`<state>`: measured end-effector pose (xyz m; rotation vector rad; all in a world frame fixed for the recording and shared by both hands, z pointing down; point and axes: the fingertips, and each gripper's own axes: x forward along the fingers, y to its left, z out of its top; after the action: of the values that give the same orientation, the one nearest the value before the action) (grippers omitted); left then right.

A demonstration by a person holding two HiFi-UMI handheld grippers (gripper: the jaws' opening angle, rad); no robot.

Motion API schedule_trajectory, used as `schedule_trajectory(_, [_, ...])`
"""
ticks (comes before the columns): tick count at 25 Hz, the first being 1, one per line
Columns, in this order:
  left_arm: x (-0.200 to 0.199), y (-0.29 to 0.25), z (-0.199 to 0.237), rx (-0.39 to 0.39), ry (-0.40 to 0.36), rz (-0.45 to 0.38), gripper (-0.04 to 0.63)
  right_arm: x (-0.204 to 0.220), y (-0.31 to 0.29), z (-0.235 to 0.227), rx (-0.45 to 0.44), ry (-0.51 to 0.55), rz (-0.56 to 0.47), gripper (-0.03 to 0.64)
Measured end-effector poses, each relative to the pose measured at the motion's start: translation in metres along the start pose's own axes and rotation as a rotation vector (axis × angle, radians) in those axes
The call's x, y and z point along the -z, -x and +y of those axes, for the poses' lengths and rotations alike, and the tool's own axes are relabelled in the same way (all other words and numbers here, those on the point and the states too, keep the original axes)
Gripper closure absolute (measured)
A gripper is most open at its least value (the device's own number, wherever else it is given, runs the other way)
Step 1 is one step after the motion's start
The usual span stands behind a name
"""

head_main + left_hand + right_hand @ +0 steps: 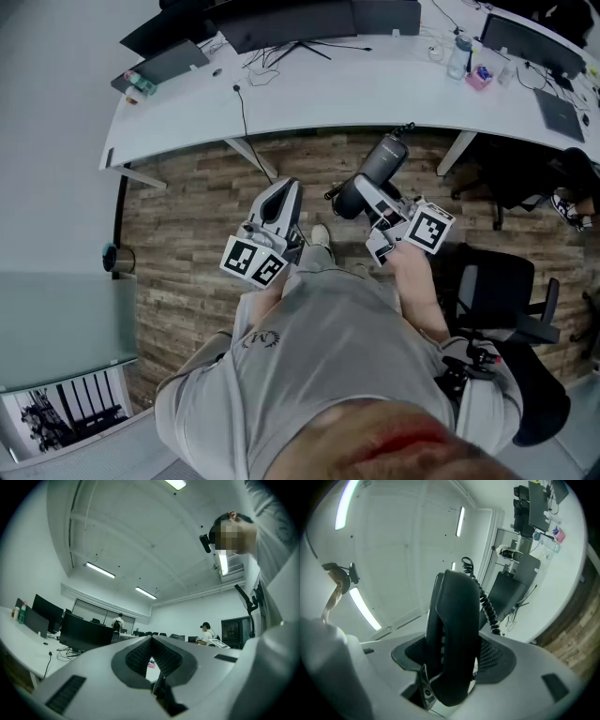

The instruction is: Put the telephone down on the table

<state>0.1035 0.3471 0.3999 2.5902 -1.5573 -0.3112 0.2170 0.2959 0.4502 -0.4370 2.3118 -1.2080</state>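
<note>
A black telephone (pixel 373 174) with a coiled cord (pixel 403 129) is held up in the air over the wooden floor, short of the curved white table (pixel 375 94). My right gripper (pixel 367 201) is shut on it; in the right gripper view the telephone (pixel 454 616) stands upright between the two dark pads (pixel 499 656), filling the gap, cord (pixel 490 609) trailing off to the right. My left gripper (pixel 281 199) is held level to the left of it, shut, with nothing in it. In the left gripper view its tips (pixel 151 640) meet.
On the table stand monitors (pixel 291 21), a laptop (pixel 164 64), loose cables (pixel 267 61), a bottle (pixel 457 56) and a pink item (pixel 479 79). A black office chair (pixel 502 286) is close on my right. A glass-topped surface (pixel 56 319) lies at left.
</note>
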Motion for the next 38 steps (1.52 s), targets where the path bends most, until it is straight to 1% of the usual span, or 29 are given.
schedule_trajectory(2, [0.006, -0.001, 0.000, -0.003, 0.012, 0.012, 0.584, -0.001, 0.002, -0.004, 0.023, 0.023, 0.009, 0.319])
schedule_trajectory(5, [0.011, -0.004, -0.005, 0.000, 0.013, 0.018, 0.584, -0.001, 0.006, -0.007, 0.010, 0.012, 0.021, 0.319])
schedule_trajectory(7, [0.011, -0.008, -0.007, 0.008, 0.008, 0.020, 0.584, -0.003, 0.009, -0.010, 0.018, 0.026, 0.022, 0.319])
schedule_trajectory(10, [0.014, -0.011, -0.006, 0.023, 0.020, 0.025, 0.584, -0.004, 0.011, -0.014, 0.046, 0.050, 0.008, 0.319])
schedule_trajectory(14, [0.019, -0.014, -0.003, 0.040, 0.039, 0.032, 0.585, -0.003, 0.011, -0.012, 0.036, 0.033, -0.011, 0.319])
schedule_trajectory(19, [0.019, -0.016, -0.004, 0.050, 0.044, 0.018, 0.584, 0.002, 0.008, -0.014, 0.084, 0.152, 0.068, 0.319])
schedule_trajectory(21, [0.022, -0.012, -0.005, 0.040, 0.046, 0.018, 0.584, 0.005, 0.005, -0.012, 0.059, 0.147, 0.077, 0.319])
schedule_trajectory(23, [0.027, -0.006, -0.003, 0.024, 0.053, 0.023, 0.584, 0.007, 0.001, -0.010, 0.014, 0.093, 0.061, 0.319])
schedule_trajectory(25, [0.030, 0.000, 0.008, 0.006, 0.068, 0.034, 0.584, 0.010, -0.008, -0.012, -0.005, 0.047, 0.046, 0.319])
schedule_trajectory(29, [0.032, 0.002, 0.037, -0.007, 0.073, 0.045, 0.584, 0.019, -0.034, -0.030, 0.055, 0.051, 0.071, 0.319])
schedule_trajectory(33, [0.033, -0.014, 0.070, 0.010, 0.101, 0.026, 0.584, 0.023, -0.058, -0.043, 0.061, 0.015, 0.071, 0.319])
schedule_trajectory(35, [0.030, -0.024, 0.091, 0.025, 0.127, 0.015, 0.585, 0.021, -0.071, -0.047, 0.091, 0.028, 0.073, 0.319])
schedule_trajectory(38, [0.019, -0.037, 0.113, 0.051, 0.145, 0.004, 0.584, 0.019, -0.087, -0.052, 0.120, 0.079, 0.116, 0.319])
